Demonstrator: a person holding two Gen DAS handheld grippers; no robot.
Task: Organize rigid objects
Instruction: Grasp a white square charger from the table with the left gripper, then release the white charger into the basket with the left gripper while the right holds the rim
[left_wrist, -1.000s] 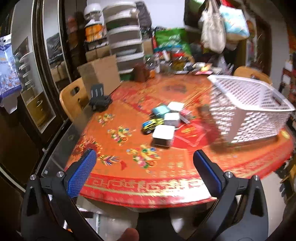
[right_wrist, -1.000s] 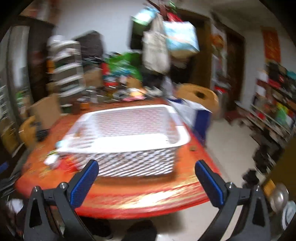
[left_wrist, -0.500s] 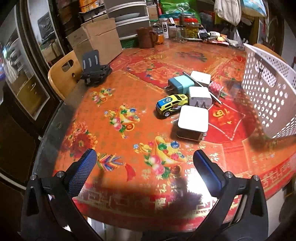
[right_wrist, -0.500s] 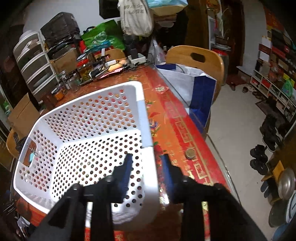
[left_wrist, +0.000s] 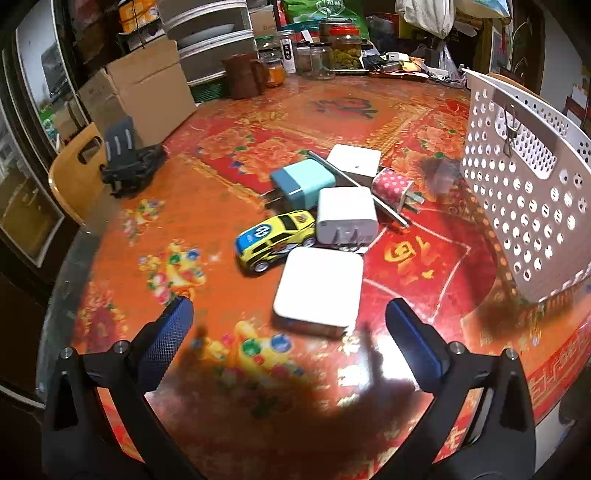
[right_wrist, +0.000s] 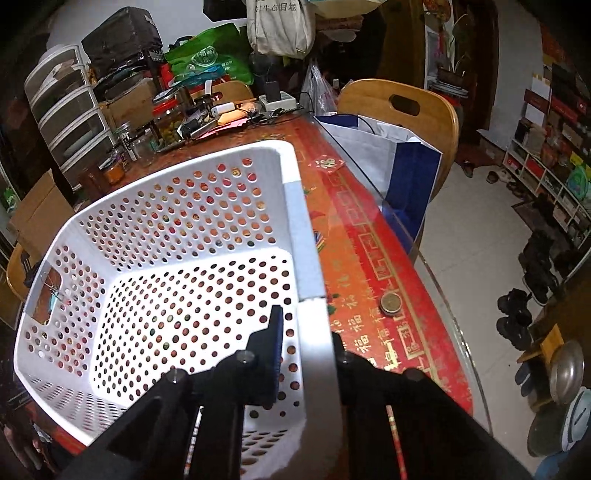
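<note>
A flat white box (left_wrist: 320, 286) lies nearest my open, empty left gripper (left_wrist: 288, 325), just beyond its fingertips. Behind it are a yellow toy car (left_wrist: 275, 238), a white charger (left_wrist: 346, 214), a teal charger (left_wrist: 303, 183), another white box (left_wrist: 354, 160), a pink dotted plug (left_wrist: 391, 186) and a metal rod (left_wrist: 358, 188). The white perforated basket (left_wrist: 524, 192) stands tilted at the right. My right gripper (right_wrist: 306, 332) is shut on the basket's near rim (right_wrist: 314, 321), one finger inside and one outside. The basket interior (right_wrist: 177, 295) is empty.
The round table has a red patterned cover (left_wrist: 221, 166). A black phone stand (left_wrist: 127, 160), a cardboard box (left_wrist: 147, 88) and jars (left_wrist: 340, 50) sit at the back. A coin (right_wrist: 390, 303) and a white-blue bag (right_wrist: 399, 162) lie right of the basket. Wooden chairs (right_wrist: 402, 107) surround the table.
My left gripper moved forward and down toward the flat white box. My right gripper closed on the basket's rim and the basket tipped up.
</note>
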